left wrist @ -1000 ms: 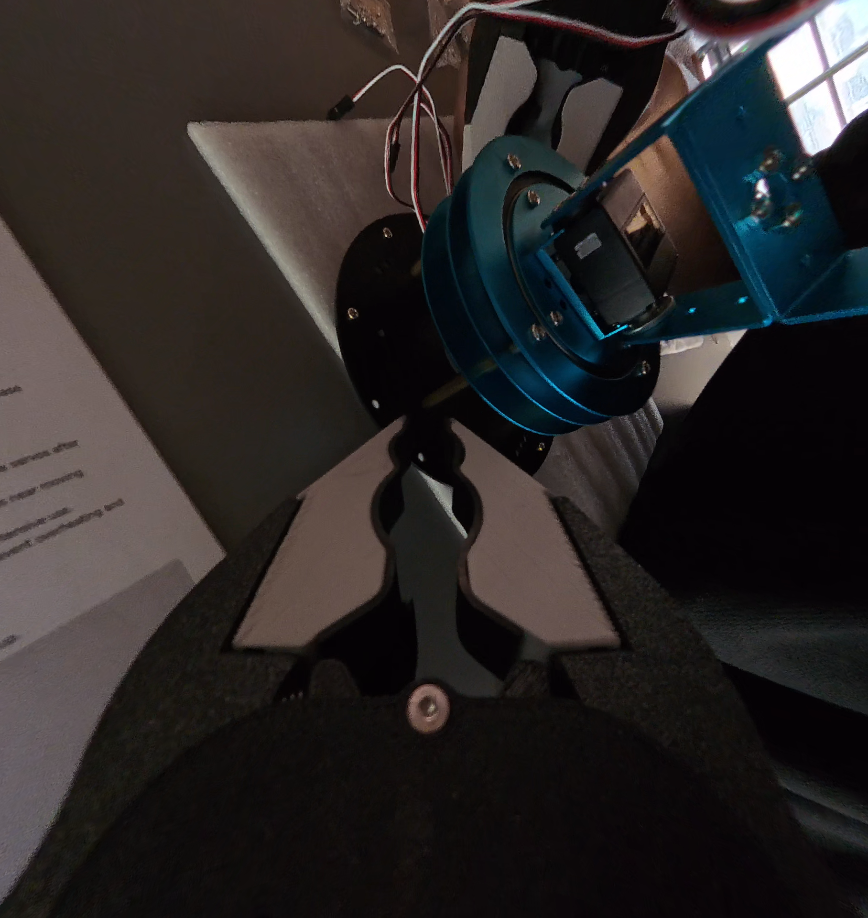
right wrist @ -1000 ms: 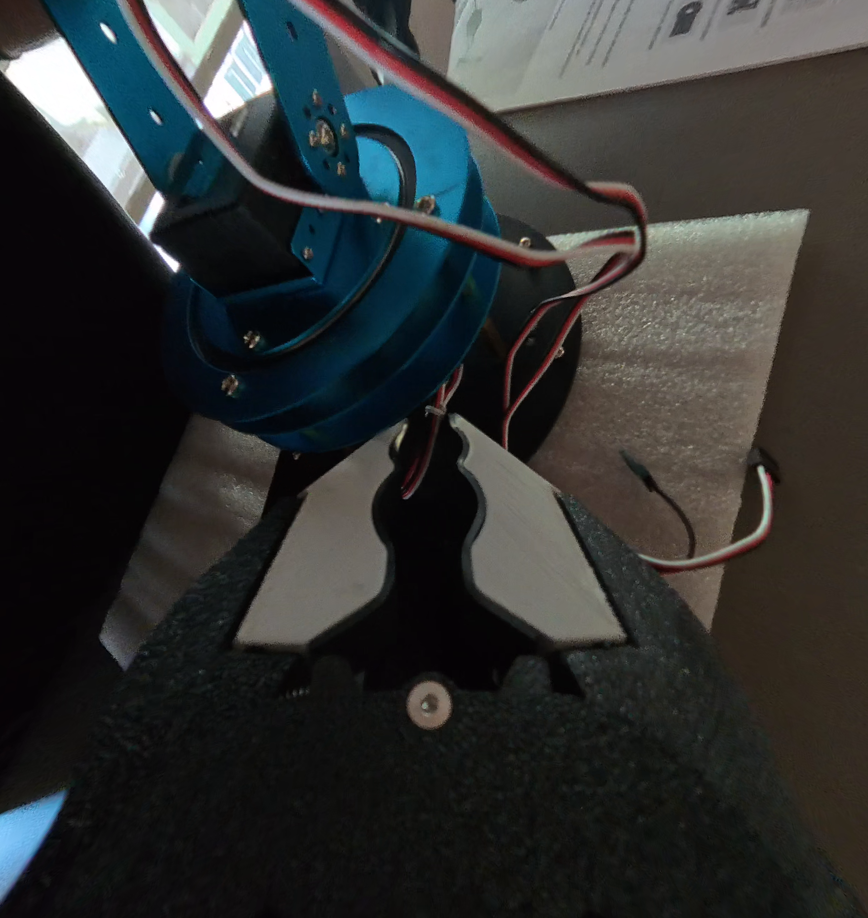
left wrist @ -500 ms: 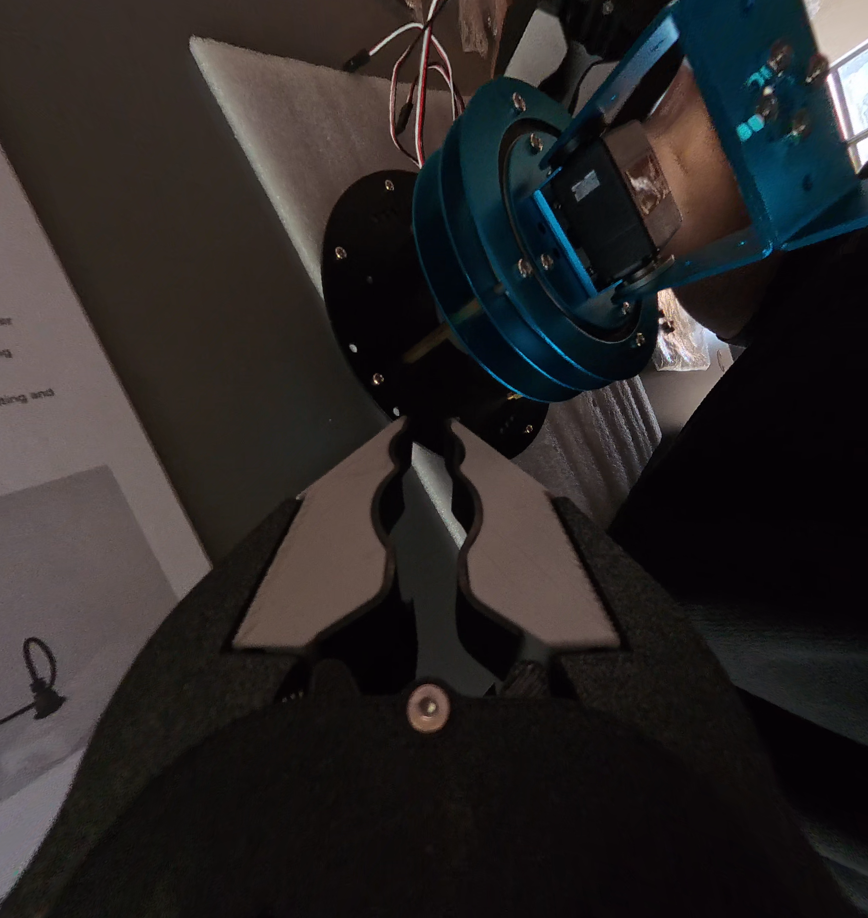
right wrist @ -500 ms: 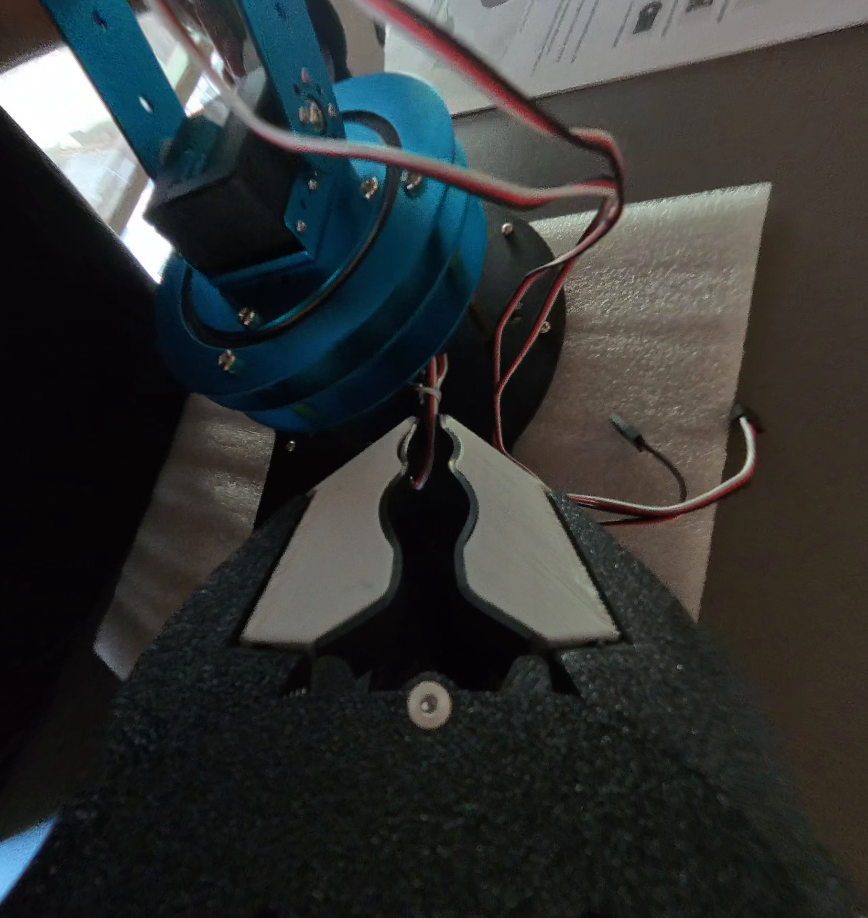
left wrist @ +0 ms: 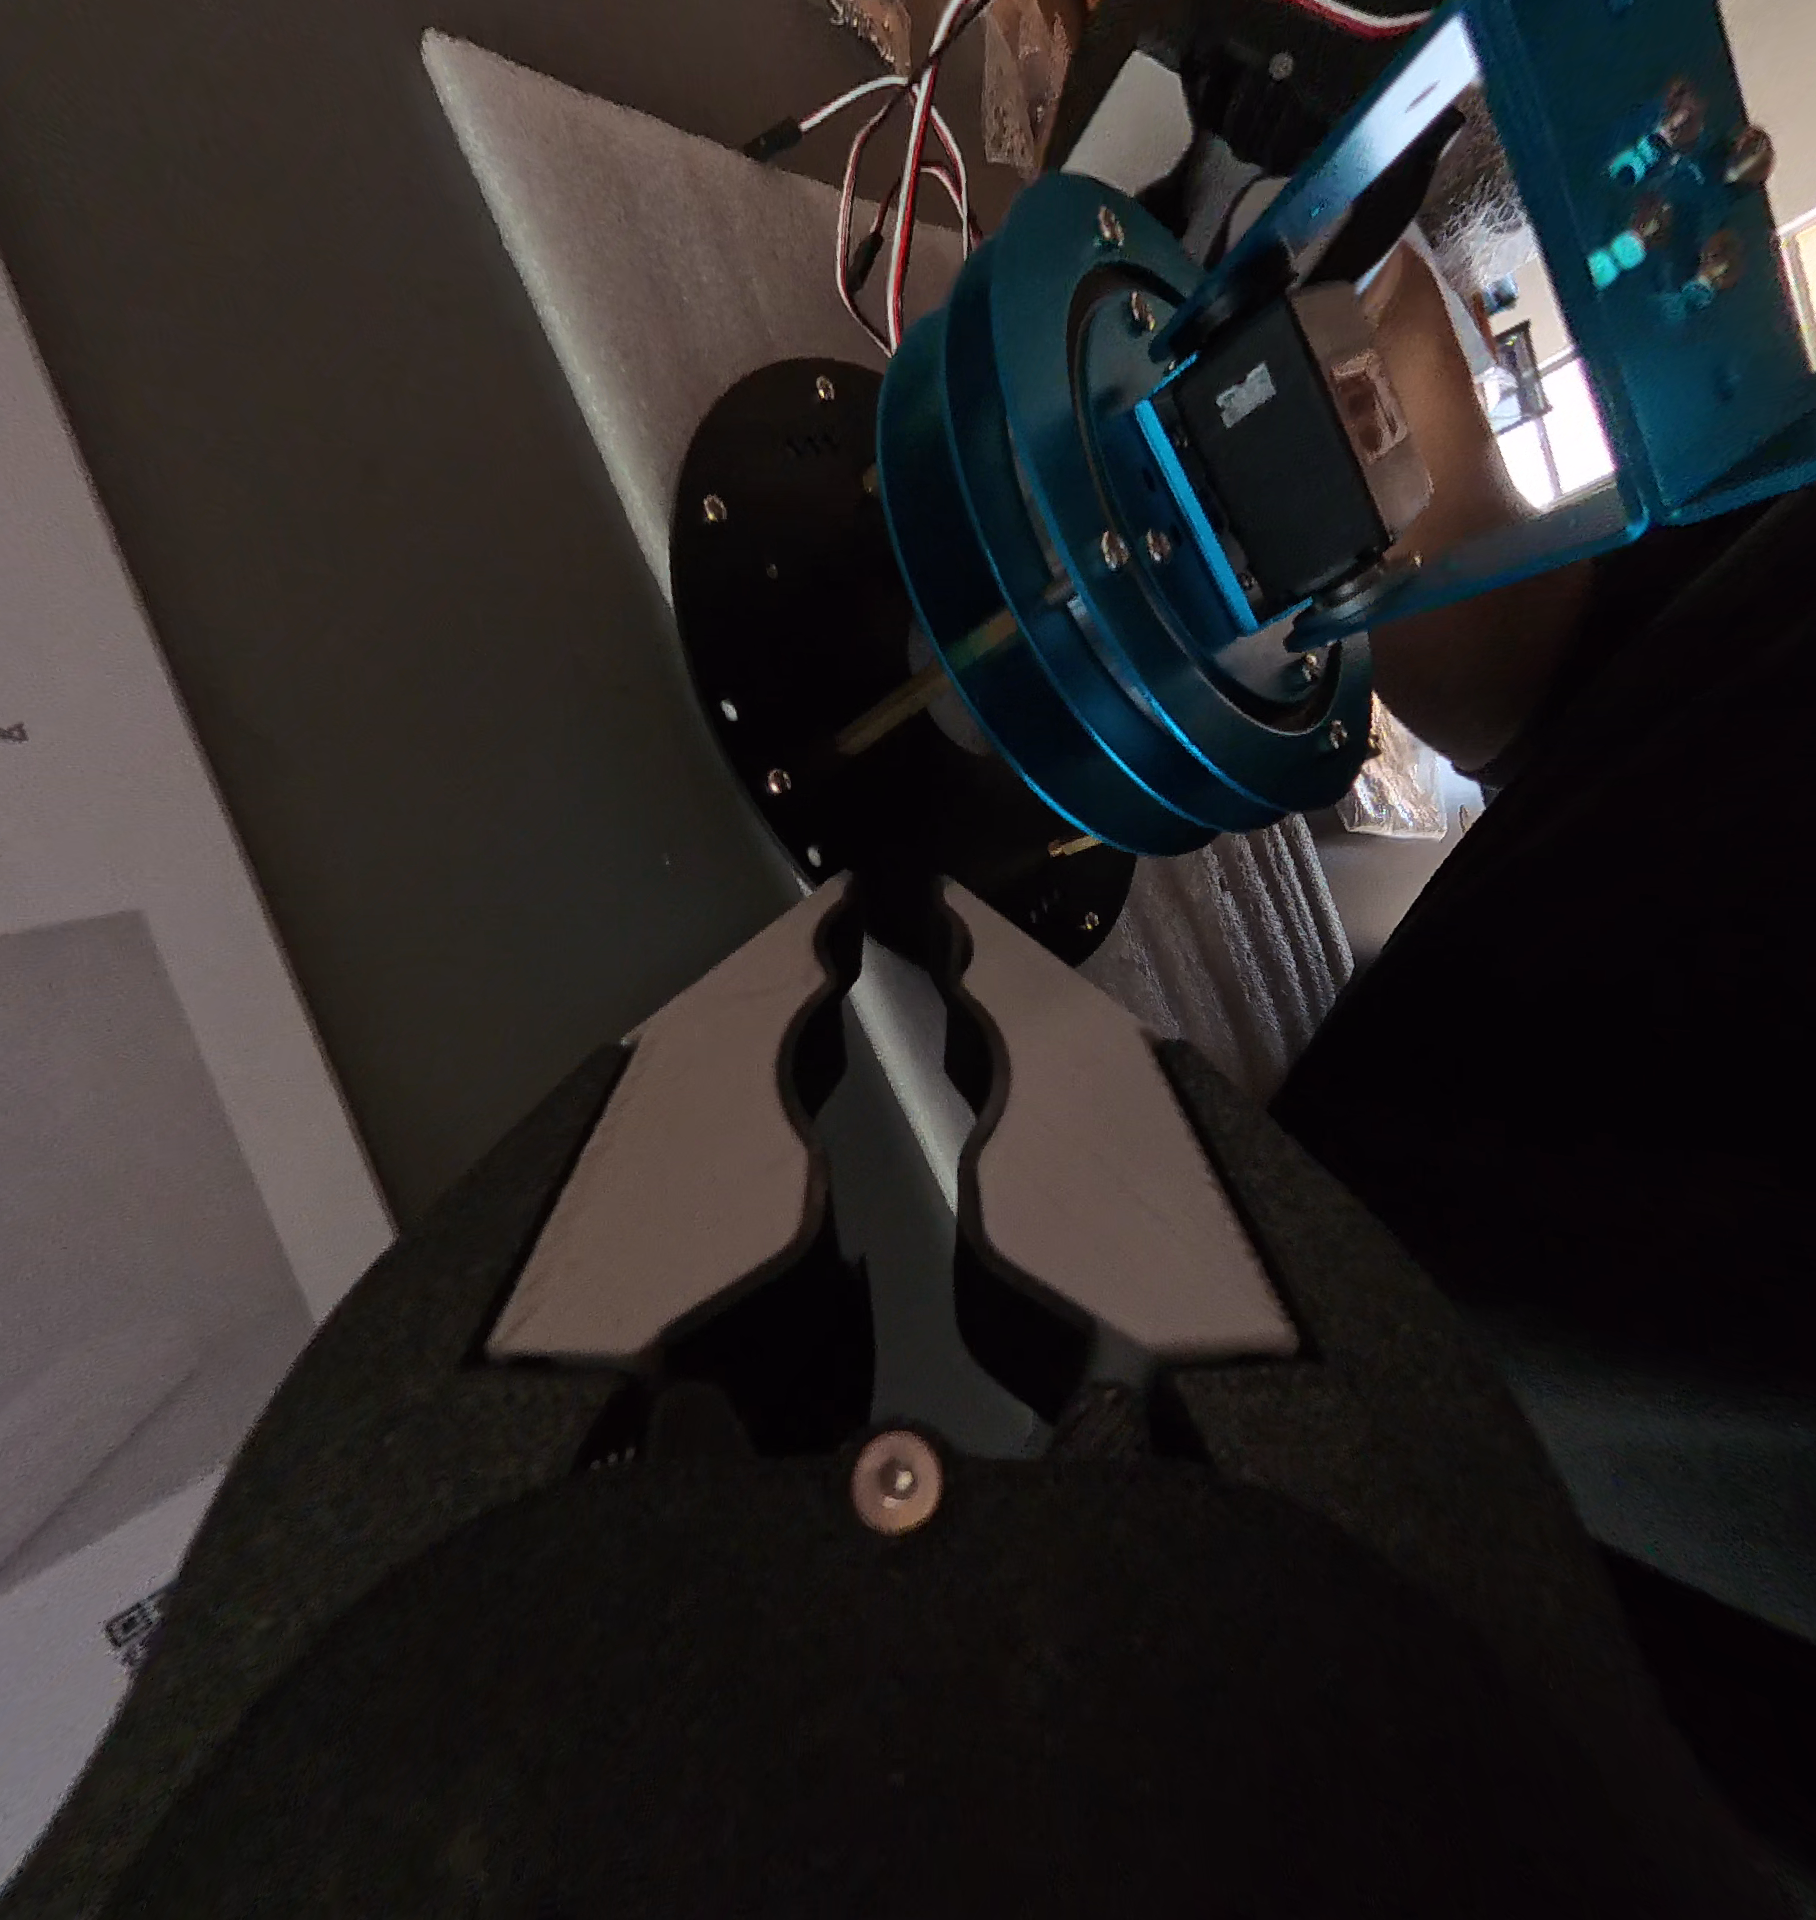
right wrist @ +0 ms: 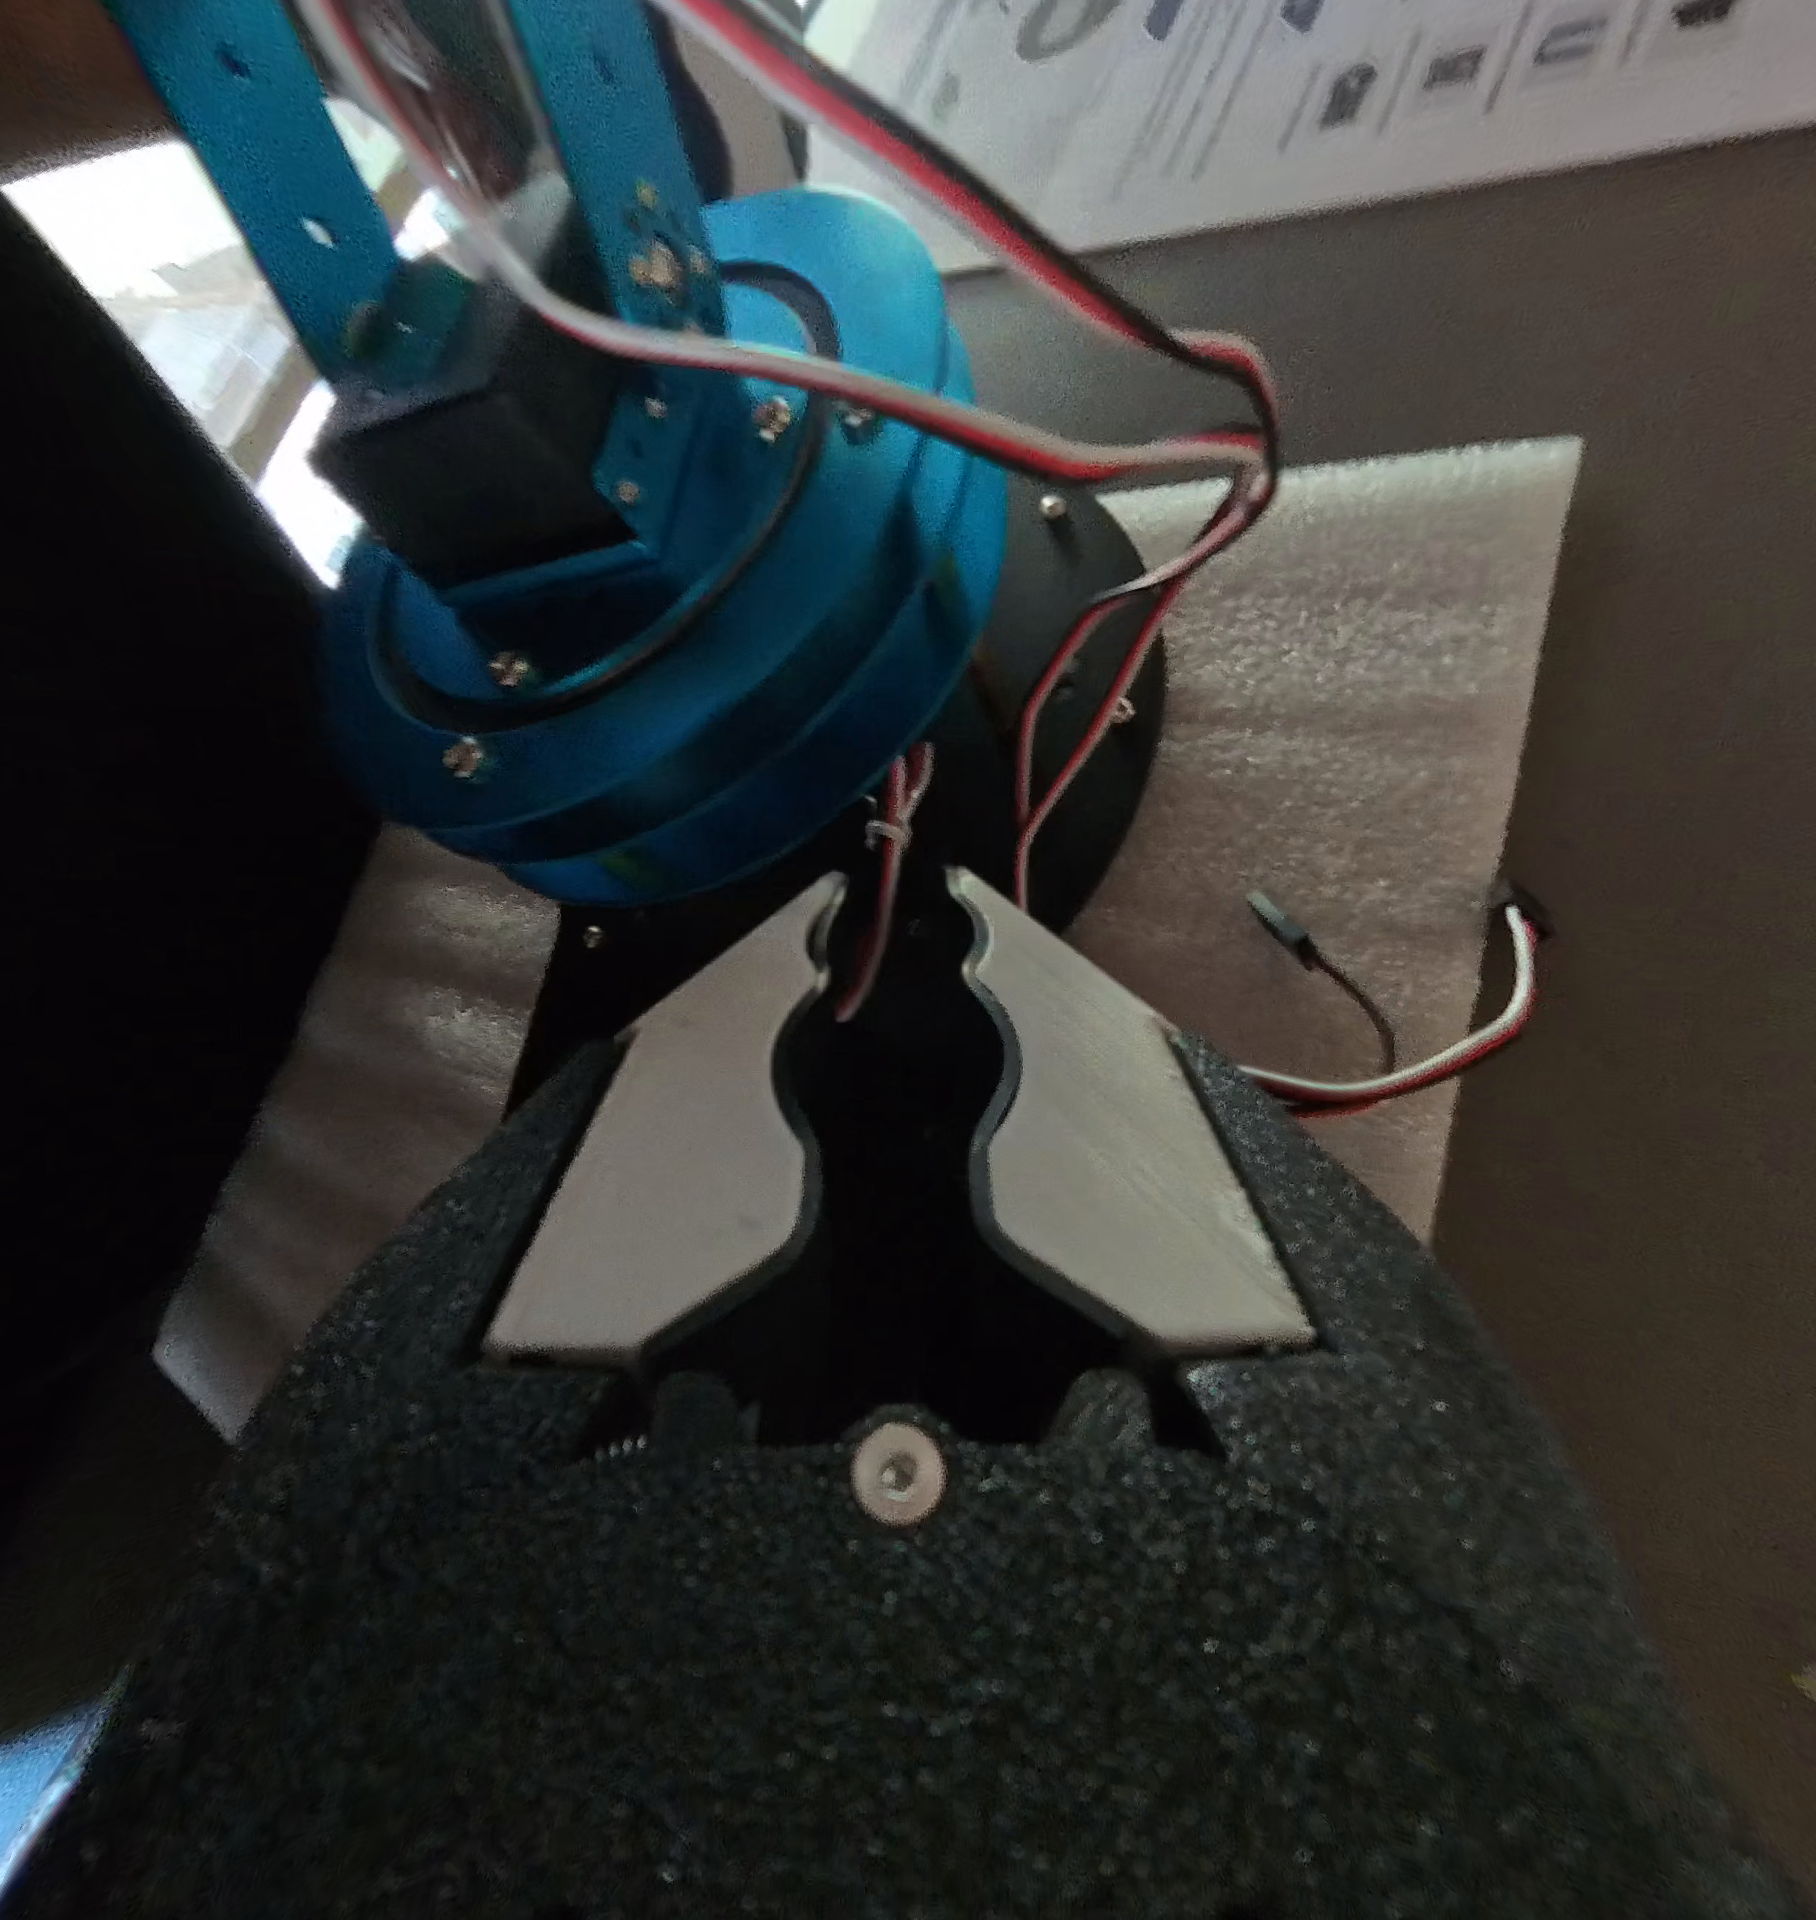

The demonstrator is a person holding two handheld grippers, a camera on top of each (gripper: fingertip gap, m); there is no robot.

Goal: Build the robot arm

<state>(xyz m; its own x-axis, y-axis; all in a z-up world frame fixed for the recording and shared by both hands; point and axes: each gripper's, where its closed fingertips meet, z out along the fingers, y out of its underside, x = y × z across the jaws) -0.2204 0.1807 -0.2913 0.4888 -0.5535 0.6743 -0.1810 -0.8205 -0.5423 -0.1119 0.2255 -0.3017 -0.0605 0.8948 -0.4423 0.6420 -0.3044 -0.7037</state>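
Note:
A small robot arm base lies tilted on a white foam sheet (left wrist: 623, 208): blue stacked rings (left wrist: 945, 416) on a black round base plate (left wrist: 779, 623), with a black servo (left wrist: 1268, 488) in a blue bracket (left wrist: 1662, 208). My left gripper (left wrist: 899, 883) is shut on the lower rim of the black plate. In the right wrist view the blue rings (right wrist: 779, 748) sit just beyond my right gripper (right wrist: 896, 894). Its fingers are a little apart, and a red-and-white wire (right wrist: 878, 935) hangs between them against the left finger (right wrist: 738, 1039).
Printed paper sheets lie on the dark table (left wrist: 104, 727) (right wrist: 1299, 104). A loose servo cable with a plug (right wrist: 1403, 1081) lies on the foam (right wrist: 1351, 675). Long red-white-black leads (right wrist: 1091, 457) loop over the rings. A dark bulk (right wrist: 104, 727) fills the left side. Left tips to right tips: about 12 centimeters. It is some 8 centimeters from my left tips to the black servo (left wrist: 1268, 488).
The left view has swung while its fingers stayed on the plate rim. The right fingers closed in on the wire half a second ago and have now spread slightly.

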